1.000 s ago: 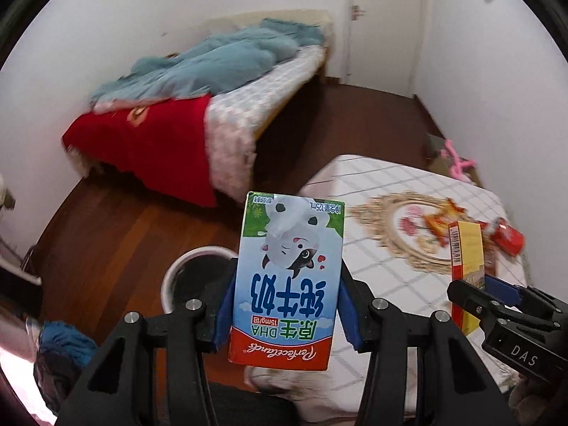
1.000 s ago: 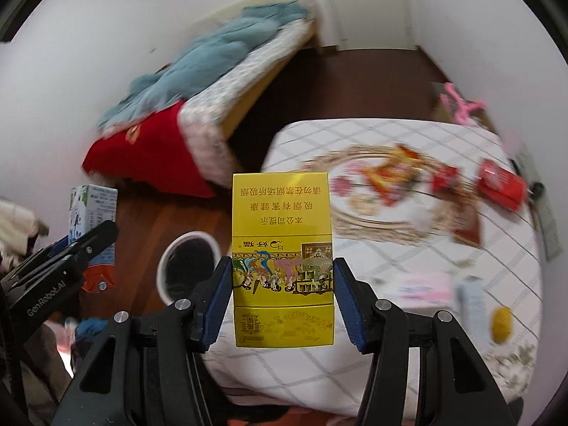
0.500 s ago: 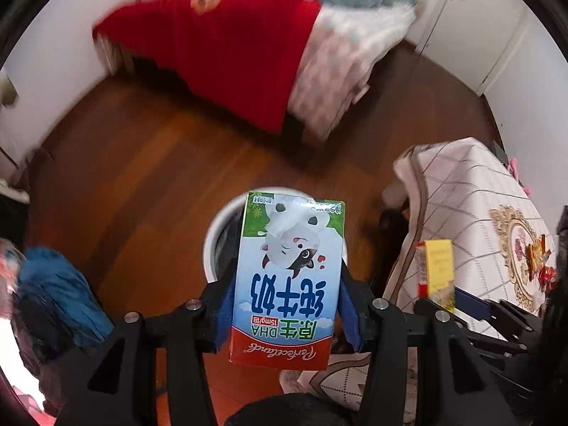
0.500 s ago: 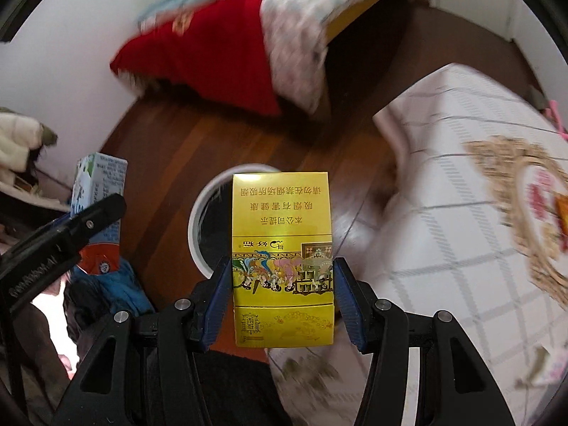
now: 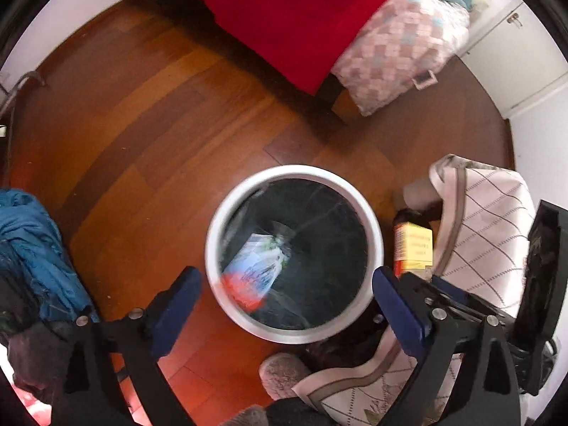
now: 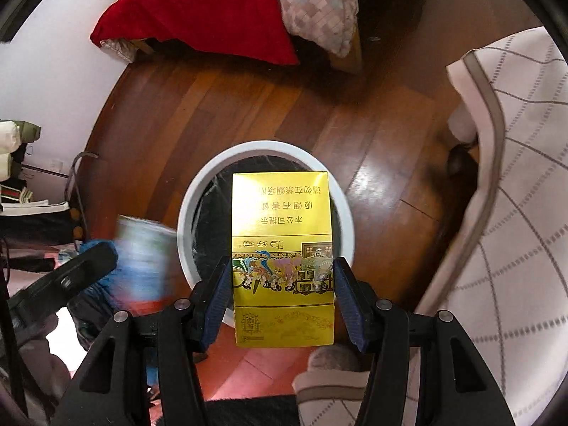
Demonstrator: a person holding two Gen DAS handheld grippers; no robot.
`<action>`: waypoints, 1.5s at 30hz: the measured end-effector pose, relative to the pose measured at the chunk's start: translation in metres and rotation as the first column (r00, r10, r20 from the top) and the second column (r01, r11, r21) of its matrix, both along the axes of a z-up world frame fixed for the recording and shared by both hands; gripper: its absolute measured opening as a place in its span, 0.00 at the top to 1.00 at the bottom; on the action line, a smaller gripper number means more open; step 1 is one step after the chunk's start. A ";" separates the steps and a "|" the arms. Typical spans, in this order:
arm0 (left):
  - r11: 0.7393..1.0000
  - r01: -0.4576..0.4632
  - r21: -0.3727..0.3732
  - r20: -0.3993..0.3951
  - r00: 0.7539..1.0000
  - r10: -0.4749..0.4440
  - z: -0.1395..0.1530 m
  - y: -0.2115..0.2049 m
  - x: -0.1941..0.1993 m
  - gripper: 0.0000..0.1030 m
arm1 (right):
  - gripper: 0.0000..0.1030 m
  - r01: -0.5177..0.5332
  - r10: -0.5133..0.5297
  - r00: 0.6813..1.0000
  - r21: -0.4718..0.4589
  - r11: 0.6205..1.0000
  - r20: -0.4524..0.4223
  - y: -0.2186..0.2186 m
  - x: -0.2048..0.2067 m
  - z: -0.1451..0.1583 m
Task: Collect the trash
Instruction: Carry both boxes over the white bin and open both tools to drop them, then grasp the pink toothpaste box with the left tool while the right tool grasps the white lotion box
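A white round bin [image 5: 213,248] with a black liner stands on the wood floor. My left gripper [image 5: 287,294] is open and empty above the bin. The blue and white milk carton [image 5: 254,266] is blurred, falling inside the bin mouth; in the right wrist view it is a blur [image 6: 142,255] beside the bin [image 6: 184,209]. My right gripper [image 6: 280,294] is shut on a yellow cigarette box [image 6: 282,248], held above the bin. The yellow box also shows in the left wrist view [image 5: 413,245].
A table with a checked white cloth [image 5: 486,227] stands right of the bin. A bed with a red blanket [image 5: 284,7] is at the far side. Blue clothes [image 5: 32,248] lie on the floor at left. A grey slipper [image 5: 284,372] is near the bin.
My left gripper has opened and let go of the milk carton, which drops into the bin. Both grippers have tilted down over the bin. The right gripper still holds the yellow box.
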State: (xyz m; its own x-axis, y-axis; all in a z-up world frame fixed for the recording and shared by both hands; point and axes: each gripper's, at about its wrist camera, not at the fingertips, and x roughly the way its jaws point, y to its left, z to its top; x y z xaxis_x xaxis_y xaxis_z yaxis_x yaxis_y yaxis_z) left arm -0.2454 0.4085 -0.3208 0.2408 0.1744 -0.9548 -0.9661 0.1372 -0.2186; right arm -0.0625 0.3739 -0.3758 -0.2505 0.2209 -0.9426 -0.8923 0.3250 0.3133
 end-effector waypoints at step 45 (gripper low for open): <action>0.912 0.099 0.399 -0.132 0.990 -0.049 0.188 -0.186 0.022 0.03 | 0.00 0.026 -0.063 0.993 0.321 0.947 0.104 -0.176 0.011 0.213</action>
State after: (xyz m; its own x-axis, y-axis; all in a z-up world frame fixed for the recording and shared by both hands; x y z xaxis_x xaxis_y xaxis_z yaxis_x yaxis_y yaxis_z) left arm -0.2238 0.2223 -0.1324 0.1591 0.5369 -0.8285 -0.9650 0.2618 -0.0157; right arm -0.0513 0.1981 -0.1624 -0.1308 0.5230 -0.8422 -0.9144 0.2645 0.3063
